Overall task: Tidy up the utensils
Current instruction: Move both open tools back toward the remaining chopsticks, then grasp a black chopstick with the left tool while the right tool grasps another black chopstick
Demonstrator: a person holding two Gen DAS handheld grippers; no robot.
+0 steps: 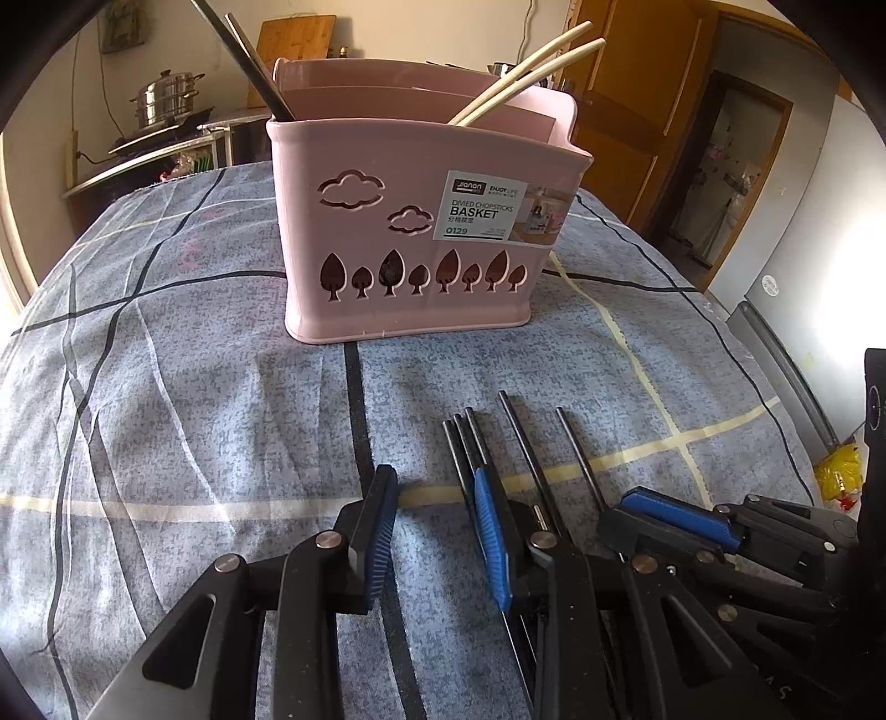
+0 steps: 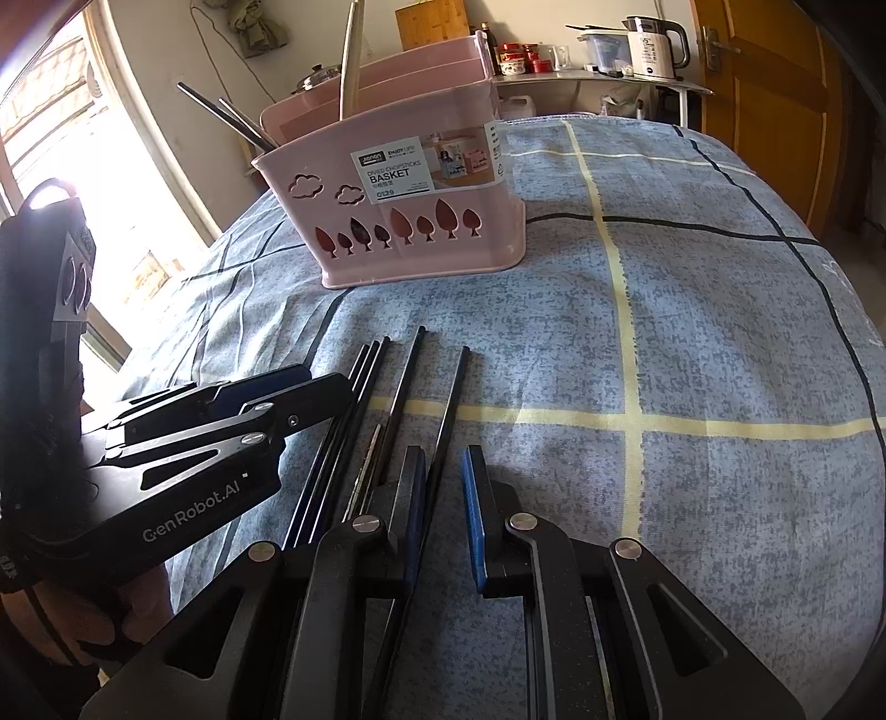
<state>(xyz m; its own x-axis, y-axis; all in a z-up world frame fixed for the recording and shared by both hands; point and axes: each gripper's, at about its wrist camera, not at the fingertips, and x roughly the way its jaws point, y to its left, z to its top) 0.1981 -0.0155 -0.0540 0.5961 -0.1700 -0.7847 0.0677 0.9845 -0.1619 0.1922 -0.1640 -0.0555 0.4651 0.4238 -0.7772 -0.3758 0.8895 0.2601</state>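
A pink divided chopstick basket (image 1: 410, 221) stands on the blue checked cloth; it also shows in the right wrist view (image 2: 421, 199). It holds dark metal utensils (image 1: 249, 61) at its left and pale wooden chopsticks (image 1: 531, 72) at its right. Several black chopsticks (image 1: 520, 437) lie side by side on the cloth in front of both grippers; they also show in the right wrist view (image 2: 398, 387). My left gripper (image 1: 437, 531) is open, low over the cloth just left of them. My right gripper (image 2: 443, 509) is open, with one black chopstick lying between its fingers.
The cloth-covered table (image 2: 692, 332) stretches right of the basket. A steel pot (image 1: 166, 99) on a stove stands far back left. A kettle (image 2: 659, 44) and jars sit on a shelf behind. A wooden door (image 2: 775, 111) is at the right.
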